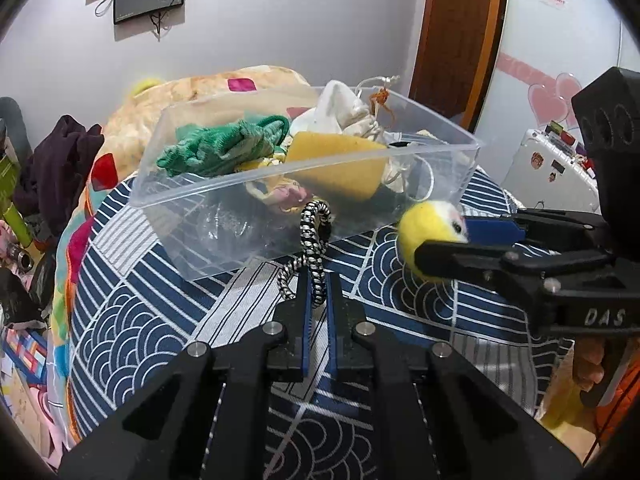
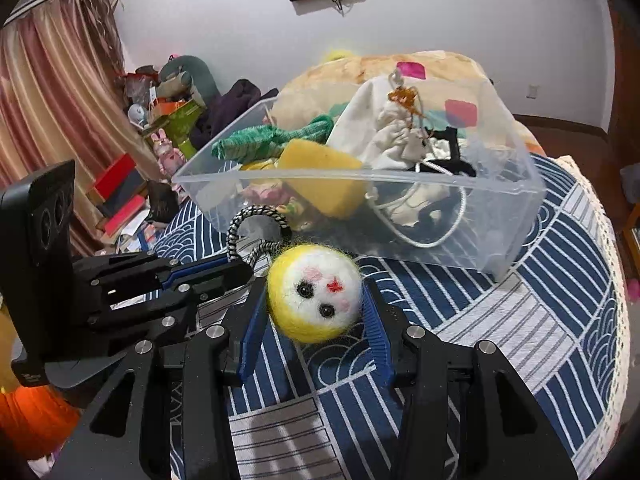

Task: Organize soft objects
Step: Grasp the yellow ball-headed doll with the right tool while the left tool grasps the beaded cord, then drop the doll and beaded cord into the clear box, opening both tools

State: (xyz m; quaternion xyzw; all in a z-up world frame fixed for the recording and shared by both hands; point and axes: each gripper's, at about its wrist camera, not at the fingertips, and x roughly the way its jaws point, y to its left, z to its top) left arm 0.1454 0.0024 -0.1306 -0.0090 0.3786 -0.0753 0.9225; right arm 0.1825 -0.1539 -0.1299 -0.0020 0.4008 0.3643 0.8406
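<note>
On the bed (image 2: 520, 312), just in front of the clear plastic box (image 1: 400, 152), I hold one soft thing in each gripper: my left gripper (image 1: 319, 280) has its jaws nearly closed on a black-and-white braided cord (image 1: 316, 236), its loop standing up against the box wall, and my right gripper (image 2: 316, 304) has its jaws part open, pinching a yellow-and-white felt ball (image 2: 314, 294) across its middle. To finish well, I judge each should rise clear of the rim before the jaws let go, one at a time, over the free space beside the yellow sponge (image 1: 340, 160) and green cloth (image 1: 224, 148). Only the right wrist view shows the ball's face and the white drawstring bag's (image 2: 380, 128) cord trailing inside; only the left shows how tightly the cord is nipped.
</note>
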